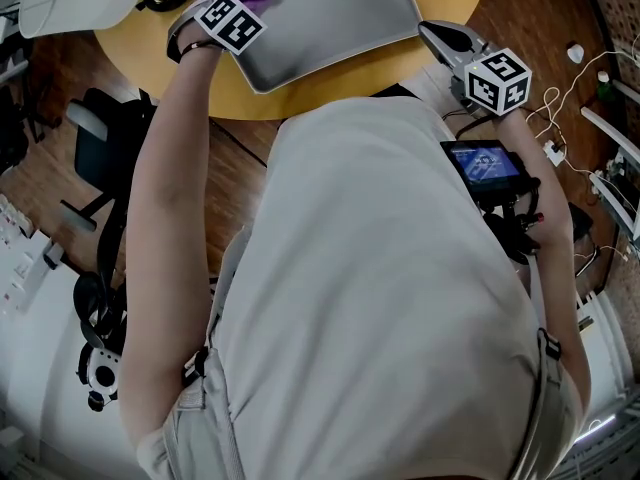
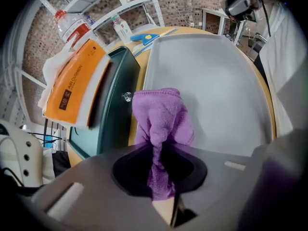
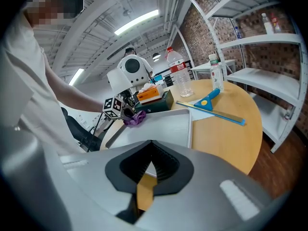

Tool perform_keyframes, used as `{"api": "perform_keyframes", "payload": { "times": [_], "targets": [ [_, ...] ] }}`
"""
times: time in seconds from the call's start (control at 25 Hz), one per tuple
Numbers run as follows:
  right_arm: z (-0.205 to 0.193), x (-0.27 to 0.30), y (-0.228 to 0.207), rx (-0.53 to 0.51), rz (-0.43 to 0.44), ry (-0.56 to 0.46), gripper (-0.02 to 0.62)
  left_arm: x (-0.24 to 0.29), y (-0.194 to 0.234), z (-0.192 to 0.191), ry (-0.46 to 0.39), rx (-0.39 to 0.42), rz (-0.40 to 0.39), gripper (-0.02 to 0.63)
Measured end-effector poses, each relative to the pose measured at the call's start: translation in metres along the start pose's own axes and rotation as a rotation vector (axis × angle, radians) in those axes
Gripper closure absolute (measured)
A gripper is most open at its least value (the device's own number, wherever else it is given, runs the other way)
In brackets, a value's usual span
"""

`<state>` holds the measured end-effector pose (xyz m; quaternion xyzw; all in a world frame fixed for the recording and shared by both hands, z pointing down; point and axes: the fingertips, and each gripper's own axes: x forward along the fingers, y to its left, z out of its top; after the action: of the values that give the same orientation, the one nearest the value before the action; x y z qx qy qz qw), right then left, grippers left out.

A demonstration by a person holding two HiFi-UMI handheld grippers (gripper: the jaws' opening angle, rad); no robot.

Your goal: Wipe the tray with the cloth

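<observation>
Just beside the tray [image 2: 216, 81] stands a dark green box [image 2: 113, 105] carrying an orange packet [image 2: 72, 88]. A water bottle [image 3: 179, 71] and blue squeegee [image 3: 209, 100] lie beyond. The left gripper [image 2: 155, 150], aimed steeply down, pinches the purple cloth [image 2: 163, 119] at the tray's edge nearest the box. The right gripper [image 3: 151, 150] hovers off the tray, jaws seemingly together and empty.

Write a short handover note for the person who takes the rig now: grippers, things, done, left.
Left gripper: shut on the purple cloth, which rests on the grey tray's corner beside the dark green box.
Right gripper: shut, empty, at the tray's opposite side.
Tray lies on the round wooden table.
Done: cloth gripped, at the tray; wiped area cannot be told.
Left: wipe across the tray.
</observation>
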<state>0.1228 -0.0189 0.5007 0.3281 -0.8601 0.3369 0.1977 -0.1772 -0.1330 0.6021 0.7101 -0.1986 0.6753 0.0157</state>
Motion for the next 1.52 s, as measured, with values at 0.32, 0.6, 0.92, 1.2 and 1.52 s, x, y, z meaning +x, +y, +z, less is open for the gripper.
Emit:
{"api": "perform_keyframes", "payload": {
  "times": [0.32, 0.6, 0.92, 1.2, 1.52],
  "targets": [
    [-0.001, 0.004, 0.007, -0.012, 0.024, -0.005, 0.592, -0.008, -0.046, -0.002, 0.021, 0.068, -0.015, 0.557],
    [0.001, 0.008, 0.014, -0.033, 0.056, -0.005, 0.592, -0.019, -0.114, -0.004, 0.041, 0.106, 0.034, 0.558],
    [-0.007, 0.012, 0.02, -0.044, 0.084, 0.012, 0.592, -0.03, -0.169, 0.002, 0.014, 0.04, -0.031, 0.557],
    [-0.011, 0.014, 0.025, -0.053, 0.103, 0.021, 0.592, -0.035, -0.195, 0.007, -0.032, 0.006, -0.085, 0.557],
    [-0.008, 0.014, 0.025, -0.066, 0.112, 0.016, 0.592, -0.035, -0.193, -0.018, -0.004, -0.034, -0.105, 0.555]
  ]
}}
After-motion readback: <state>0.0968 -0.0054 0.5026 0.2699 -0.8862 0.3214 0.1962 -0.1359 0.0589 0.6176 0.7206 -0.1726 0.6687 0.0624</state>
